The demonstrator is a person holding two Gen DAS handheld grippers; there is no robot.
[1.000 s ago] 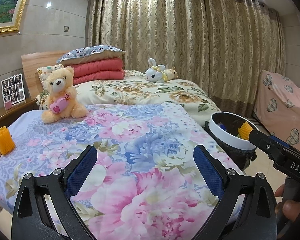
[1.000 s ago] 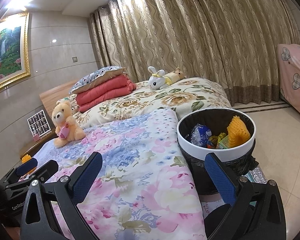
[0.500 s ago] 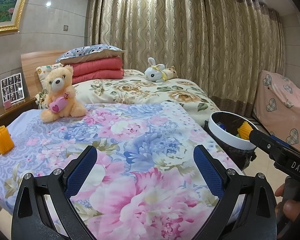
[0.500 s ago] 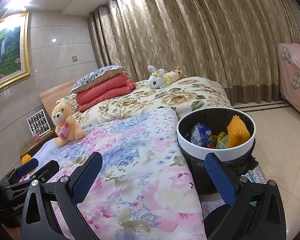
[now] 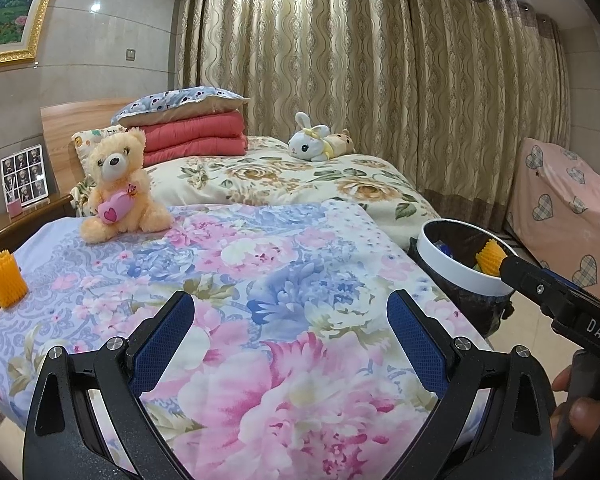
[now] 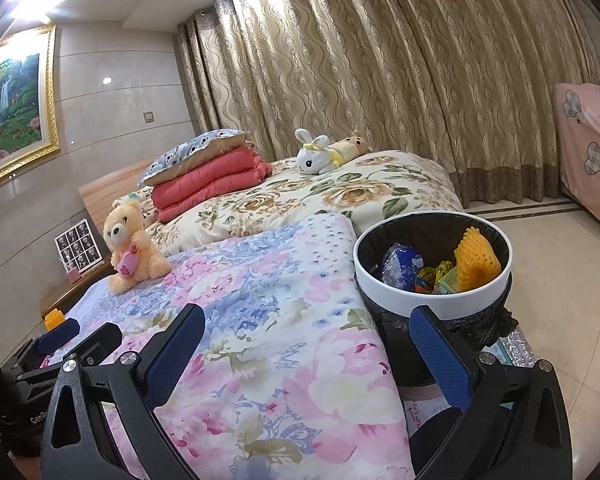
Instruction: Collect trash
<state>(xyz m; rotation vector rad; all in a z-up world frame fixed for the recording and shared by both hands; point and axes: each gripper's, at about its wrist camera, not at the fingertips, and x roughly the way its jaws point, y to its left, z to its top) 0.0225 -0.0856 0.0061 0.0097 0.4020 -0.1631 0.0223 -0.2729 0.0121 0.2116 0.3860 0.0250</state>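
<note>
A white-rimmed trash bin (image 6: 432, 300) with a black liner stands on the floor at the bed's right side; it also shows in the left wrist view (image 5: 452, 264). Inside lie a yellow foam net (image 6: 476, 258), a blue wrapper (image 6: 400, 258) and other scraps. Another yellow foam net (image 5: 6, 278) stands on the floral blanket's left edge, seen small in the right wrist view (image 6: 54, 318). My left gripper (image 5: 290, 348) is open and empty above the blanket. My right gripper (image 6: 306, 360) is open and empty, just before the bin.
A teddy bear (image 5: 118, 188) sits on the floral blanket (image 5: 260, 280). Folded red quilts (image 5: 196, 136) and a plush rabbit (image 5: 318, 142) lie farther back. A bedside table with a photo frame (image 5: 24, 180) is at the left. A pink covered seat (image 5: 568, 200) stands at the right.
Almost nothing has changed; both views drifted very slightly. Both grippers stay open and empty.
</note>
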